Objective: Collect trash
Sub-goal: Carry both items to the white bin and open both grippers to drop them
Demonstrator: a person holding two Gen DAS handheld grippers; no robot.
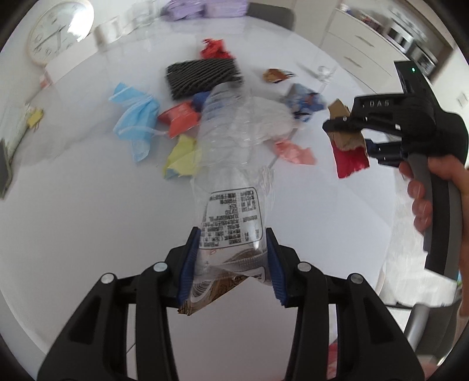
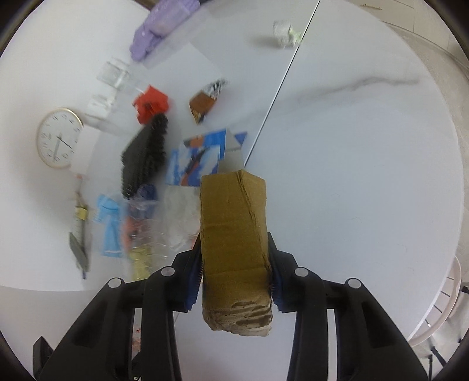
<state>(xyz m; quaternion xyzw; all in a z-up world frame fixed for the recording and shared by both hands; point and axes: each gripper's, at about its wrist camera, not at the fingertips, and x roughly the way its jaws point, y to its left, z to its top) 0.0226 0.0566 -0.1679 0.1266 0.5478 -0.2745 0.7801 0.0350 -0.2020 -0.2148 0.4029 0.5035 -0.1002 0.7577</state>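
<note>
My left gripper [image 1: 233, 258] is shut on a clear plastic bag [image 1: 231, 164] with a printed label and a brown wrapper inside, held above the white table [image 1: 73, 219]. My right gripper [image 2: 236, 272] is shut on a torn piece of brown cardboard [image 2: 234, 234] with a red underside; it also shows in the left wrist view [image 1: 347, 140], at the right, above the table. Trash lies on the table beyond: a blue face mask [image 1: 134, 120], a black foam net [image 1: 202, 77], red crumpled paper [image 1: 215, 48], an orange wrapper [image 1: 178, 118], yellow paper [image 1: 181, 156] and pink paper [image 1: 294, 152].
A round clock [image 1: 57, 32] lies at the table's far left. Purple packets [image 1: 202, 7] and clear glasses [image 2: 114, 73] stand at the back. A blue printed wrapper [image 2: 199, 159] and a brown wrapper [image 2: 205, 101] lie near a seam [image 2: 281, 85] in the tabletop. A white chair [image 2: 439, 296] stands at the right edge.
</note>
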